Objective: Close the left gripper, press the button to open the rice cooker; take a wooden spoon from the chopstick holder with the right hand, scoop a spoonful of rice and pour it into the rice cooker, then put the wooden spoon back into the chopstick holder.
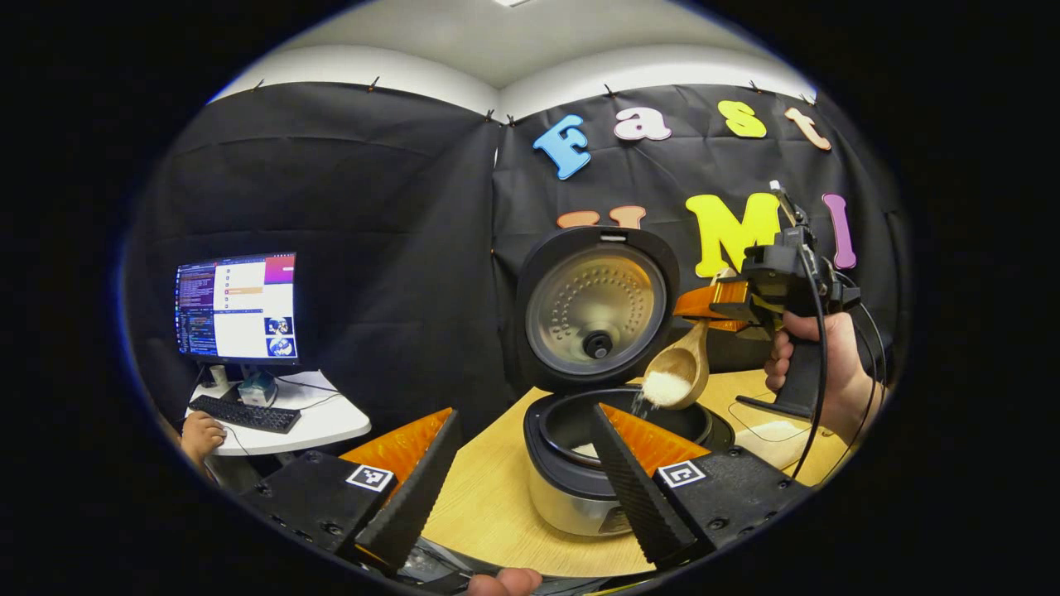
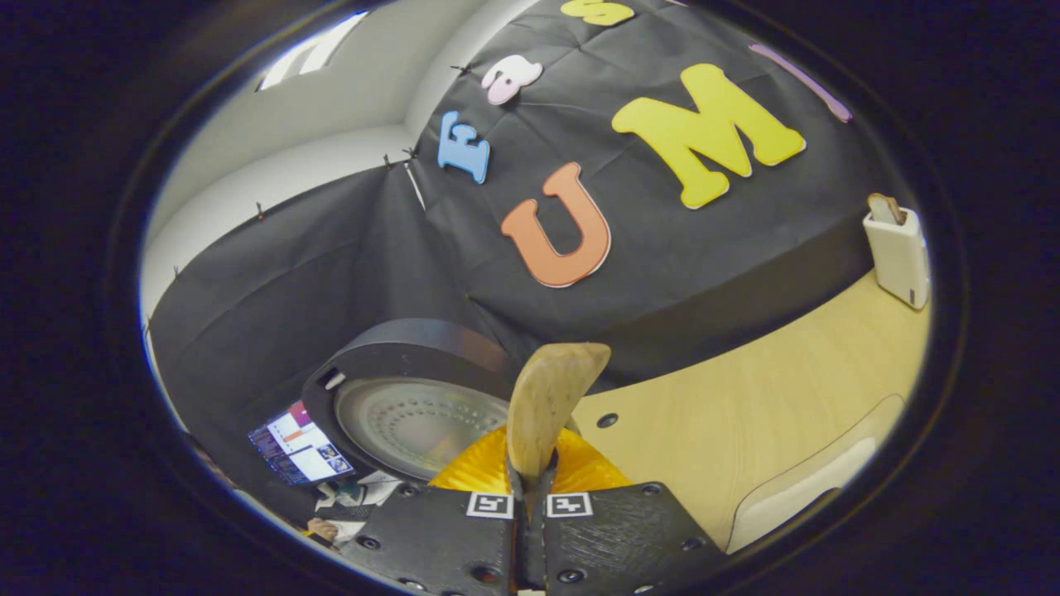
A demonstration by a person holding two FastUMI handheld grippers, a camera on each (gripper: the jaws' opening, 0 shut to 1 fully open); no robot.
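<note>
Left gripper [image 1: 515,476] hangs spread apart, clear of the open rice cooker [image 1: 580,463], so the right gripper [image 2: 530,497], clamped on the wooden spoon [image 1: 681,372], tips rice [image 1: 665,386] in

— What colours are there?
— The rice cooker [image 1: 580,463] is black outside with a silver body, and its lid [image 1: 595,308] is shiny grey inside with dots. The wooden spoon [image 1: 681,371] is light brown, holding white rice [image 1: 665,387].
— And the surface [image 1: 489,497]?
— Pale yellow wood with faint lines.
</note>
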